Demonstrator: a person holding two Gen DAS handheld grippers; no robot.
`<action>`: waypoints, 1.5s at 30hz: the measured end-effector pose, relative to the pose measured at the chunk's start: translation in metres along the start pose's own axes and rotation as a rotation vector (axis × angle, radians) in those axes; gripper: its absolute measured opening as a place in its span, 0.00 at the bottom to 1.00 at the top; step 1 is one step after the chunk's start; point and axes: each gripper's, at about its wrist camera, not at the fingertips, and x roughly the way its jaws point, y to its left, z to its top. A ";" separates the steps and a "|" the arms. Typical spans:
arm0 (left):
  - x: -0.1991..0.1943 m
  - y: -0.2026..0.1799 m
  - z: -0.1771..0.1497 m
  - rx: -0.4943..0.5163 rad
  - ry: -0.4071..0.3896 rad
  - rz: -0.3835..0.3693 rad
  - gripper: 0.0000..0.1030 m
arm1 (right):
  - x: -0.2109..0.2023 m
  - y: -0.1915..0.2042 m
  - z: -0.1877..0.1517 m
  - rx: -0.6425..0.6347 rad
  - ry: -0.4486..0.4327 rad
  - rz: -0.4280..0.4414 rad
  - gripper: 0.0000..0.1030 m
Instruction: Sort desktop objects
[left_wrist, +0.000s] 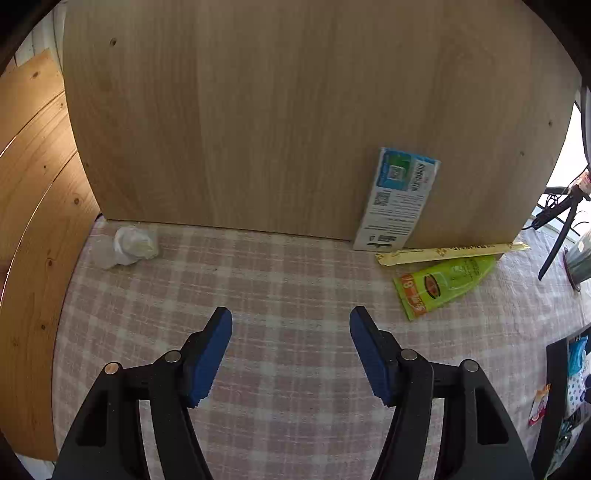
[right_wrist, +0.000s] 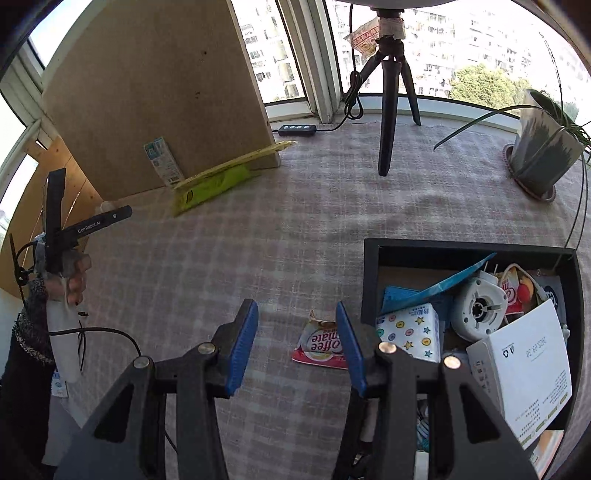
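My left gripper (left_wrist: 291, 317) stands open over bare checked tablecloth, nothing between its blue pads. Ahead of it to the left lies a crumpled white tissue (left_wrist: 133, 244) by the foot of a wooden board (left_wrist: 295, 110). To the right lean a blue-and-white packet (left_wrist: 397, 199), a long yellow stick sachet (left_wrist: 450, 253) and a green sachet (left_wrist: 443, 286). My right gripper (right_wrist: 295, 310) is open above the cloth. A red-and-white coffee creamer sachet (right_wrist: 320, 345) lies just behind its right finger. The black tray (right_wrist: 370, 273) at the right holds several items.
A black tripod (right_wrist: 388, 110) and a power strip (right_wrist: 297, 129) stand near the window. A potted plant (right_wrist: 541, 147) sits at the far right. A hand (right_wrist: 75, 280) holds the left gripper at the left edge of the right wrist view. Wooden planks (left_wrist: 33, 221) lean left of the board.
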 end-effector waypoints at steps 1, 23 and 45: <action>0.003 0.019 0.006 -0.028 0.000 0.015 0.62 | 0.005 0.002 0.000 0.002 0.011 0.003 0.42; 0.087 0.161 0.064 -0.217 0.119 0.088 0.61 | 0.053 0.017 -0.001 0.019 0.121 -0.016 0.42; 0.044 0.007 -0.070 0.118 0.142 -0.060 0.55 | 0.040 0.049 0.004 -0.078 0.039 -0.114 0.42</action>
